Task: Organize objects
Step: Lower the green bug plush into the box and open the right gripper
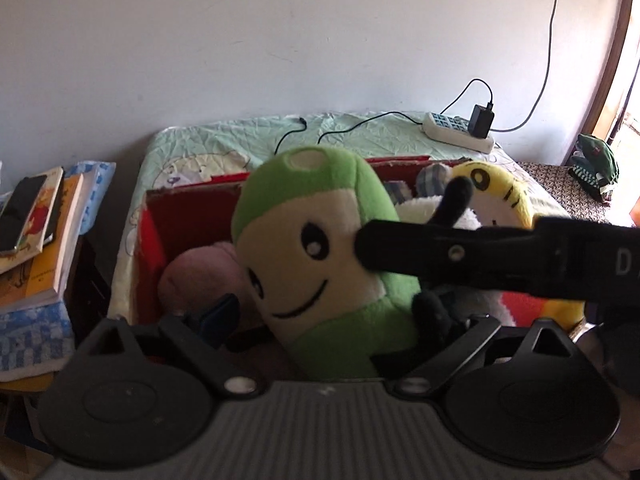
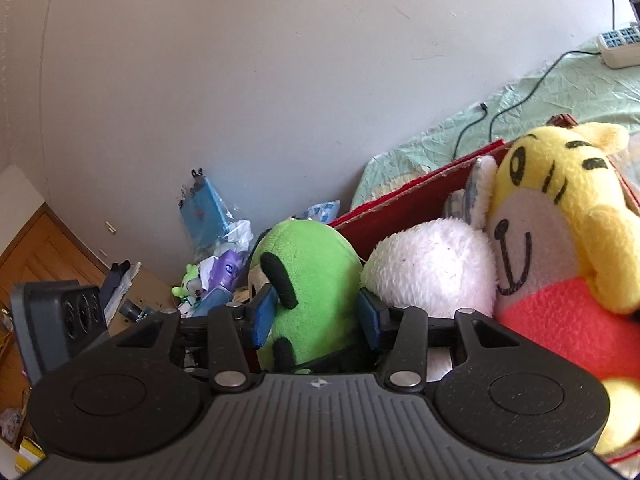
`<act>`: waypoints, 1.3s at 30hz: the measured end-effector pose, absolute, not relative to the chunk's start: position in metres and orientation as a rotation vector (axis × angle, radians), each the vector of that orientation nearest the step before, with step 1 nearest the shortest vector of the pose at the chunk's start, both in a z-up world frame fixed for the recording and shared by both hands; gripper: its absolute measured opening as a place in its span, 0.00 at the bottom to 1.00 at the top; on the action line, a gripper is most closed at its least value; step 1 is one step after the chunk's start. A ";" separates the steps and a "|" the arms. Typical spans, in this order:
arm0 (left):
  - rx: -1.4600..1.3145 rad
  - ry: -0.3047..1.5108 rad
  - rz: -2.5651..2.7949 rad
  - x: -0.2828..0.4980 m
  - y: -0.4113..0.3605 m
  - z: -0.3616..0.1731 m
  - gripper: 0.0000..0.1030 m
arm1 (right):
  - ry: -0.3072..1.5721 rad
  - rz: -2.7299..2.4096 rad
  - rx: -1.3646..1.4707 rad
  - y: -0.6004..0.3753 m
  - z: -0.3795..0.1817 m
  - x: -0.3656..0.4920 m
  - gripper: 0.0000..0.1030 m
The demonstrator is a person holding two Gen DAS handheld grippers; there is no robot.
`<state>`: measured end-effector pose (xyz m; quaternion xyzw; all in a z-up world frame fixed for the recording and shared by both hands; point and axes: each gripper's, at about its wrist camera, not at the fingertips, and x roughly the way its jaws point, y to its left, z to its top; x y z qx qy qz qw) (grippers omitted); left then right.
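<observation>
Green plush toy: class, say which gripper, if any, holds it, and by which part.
The right gripper is shut on the green plush toy, pads on its lower body. The left gripper looks open around it.

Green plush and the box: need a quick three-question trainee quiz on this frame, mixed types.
1. True or false: the green plush sits between the jaws of the right gripper.
2. Multiple choice: the box holding the toys is A) blue, B) red, C) white.
3. Short answer: what lies on the bed behind the box, with a black adapter plugged into it?

Key: 1 true; 2 B; 3 the power strip.
</observation>
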<state>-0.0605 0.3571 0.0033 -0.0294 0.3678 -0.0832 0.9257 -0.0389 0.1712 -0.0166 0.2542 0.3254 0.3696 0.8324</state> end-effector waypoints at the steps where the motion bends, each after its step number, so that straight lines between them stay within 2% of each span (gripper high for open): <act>1: -0.059 0.756 -0.171 -0.062 0.358 0.005 0.93 | 0.691 0.783 0.547 0.170 -0.017 -0.039 0.45; 10: 0.031 0.710 -0.100 -0.089 0.344 0.032 0.97 | 0.704 0.787 0.564 0.163 -0.003 -0.040 0.49; 19: -0.038 0.727 0.055 -0.108 0.345 0.049 0.97 | 0.678 0.799 0.526 0.138 0.011 -0.047 0.50; 30: -0.048 0.757 0.233 -0.134 0.299 0.063 0.97 | 0.661 0.720 0.326 0.106 0.022 -0.071 0.51; 32: -0.055 0.773 0.252 -0.137 0.288 0.061 0.97 | 0.655 0.680 0.284 0.101 0.024 -0.078 0.53; 34: -0.057 0.792 0.268 -0.139 0.277 0.058 0.97 | 0.645 0.649 0.259 0.093 0.025 -0.083 0.62; 39: -0.043 0.814 0.289 -0.148 0.245 0.050 0.97 | 0.643 0.609 0.211 0.071 0.024 -0.091 0.63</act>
